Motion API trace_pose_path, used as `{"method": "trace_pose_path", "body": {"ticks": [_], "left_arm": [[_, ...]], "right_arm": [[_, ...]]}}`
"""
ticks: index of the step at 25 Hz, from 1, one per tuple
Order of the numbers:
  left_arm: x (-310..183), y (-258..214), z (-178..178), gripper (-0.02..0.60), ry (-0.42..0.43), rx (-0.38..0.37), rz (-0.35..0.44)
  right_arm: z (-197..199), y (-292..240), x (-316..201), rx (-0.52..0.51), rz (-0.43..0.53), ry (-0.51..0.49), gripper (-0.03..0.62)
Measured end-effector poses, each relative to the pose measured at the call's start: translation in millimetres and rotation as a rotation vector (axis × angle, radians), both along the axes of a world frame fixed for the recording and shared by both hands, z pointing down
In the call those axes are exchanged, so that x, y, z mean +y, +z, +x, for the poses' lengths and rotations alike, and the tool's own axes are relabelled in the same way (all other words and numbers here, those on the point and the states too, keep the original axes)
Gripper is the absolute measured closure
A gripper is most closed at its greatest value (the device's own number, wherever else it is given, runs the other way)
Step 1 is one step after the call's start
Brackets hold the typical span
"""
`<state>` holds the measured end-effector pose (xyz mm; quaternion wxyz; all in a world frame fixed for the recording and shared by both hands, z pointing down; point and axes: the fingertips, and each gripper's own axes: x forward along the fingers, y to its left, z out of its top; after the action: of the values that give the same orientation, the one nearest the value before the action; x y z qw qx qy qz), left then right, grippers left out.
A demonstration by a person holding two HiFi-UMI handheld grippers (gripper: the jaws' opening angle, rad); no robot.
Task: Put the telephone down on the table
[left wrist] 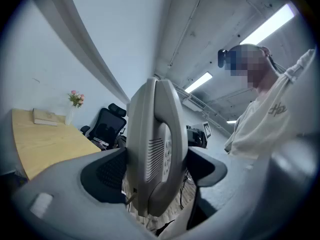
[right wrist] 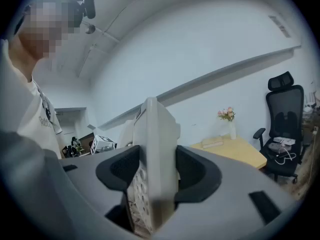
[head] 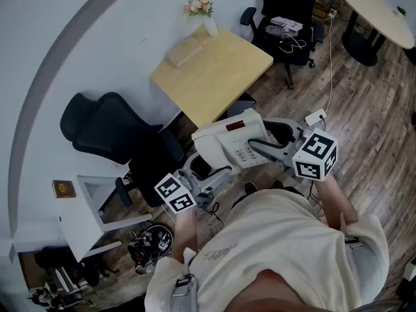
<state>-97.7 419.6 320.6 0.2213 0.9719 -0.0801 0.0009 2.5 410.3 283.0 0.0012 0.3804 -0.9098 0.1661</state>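
A white desk telephone [head: 234, 145] with handset and keypad hangs in the air in front of the person, held between both grippers. My left gripper [head: 203, 171] is shut on its handset end, and the left gripper view shows the telephone [left wrist: 155, 144] edge-on with both pads against it. My right gripper [head: 274, 147] is shut on the opposite end, with the telephone [right wrist: 155, 154] clamped upright between its black pads. The light wooden table [head: 214, 70] stands just beyond the telephone, which is off its surface.
On the table lie a book [head: 185, 52] and a vase of flowers [head: 207, 18] at the far edge. A black office chair [head: 110, 132] stands left of it. Another chair [head: 286, 18] holds papers and cables. A white cabinet [head: 84, 213] is at lower left.
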Motion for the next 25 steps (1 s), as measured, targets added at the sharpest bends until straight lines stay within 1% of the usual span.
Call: {"method": "trace_pose_path", "body": {"ticks": [4,8,10,15,17,21,25], "left_arm": [[-1,7,-7,0.203,0.004,0.004,-0.005],[-22,-1,-33,0.202,0.029,0.007,-0.013],[-28,-1,-37,0.202,0.041,0.005,-0.007],[-31,7,-38,0.202,0.075,-0.012,0.006],[-42,10,-37,0.202,0.088,-0.006,-0.005],[-77,13,-27,0.202,0.097,-0.006,-0.043],[-79,23,-26,0.202,0.101,-0.02,-0.052]], "right_arm": [[-7,7,0,-0.003,-0.01,0.01,0.364],[-33,-1,-19,0.004,-0.016,0.031,0.364],[-37,-1,-24,0.002,-0.014,0.041,0.364],[-38,8,-24,0.002,-0.014,0.063,0.364],[-38,10,-34,0.002,-0.022,0.074,0.364],[-28,14,-69,-0.001,-0.057,0.086,0.364],[-26,24,-72,0.0,-0.063,0.085,0.364]]}}
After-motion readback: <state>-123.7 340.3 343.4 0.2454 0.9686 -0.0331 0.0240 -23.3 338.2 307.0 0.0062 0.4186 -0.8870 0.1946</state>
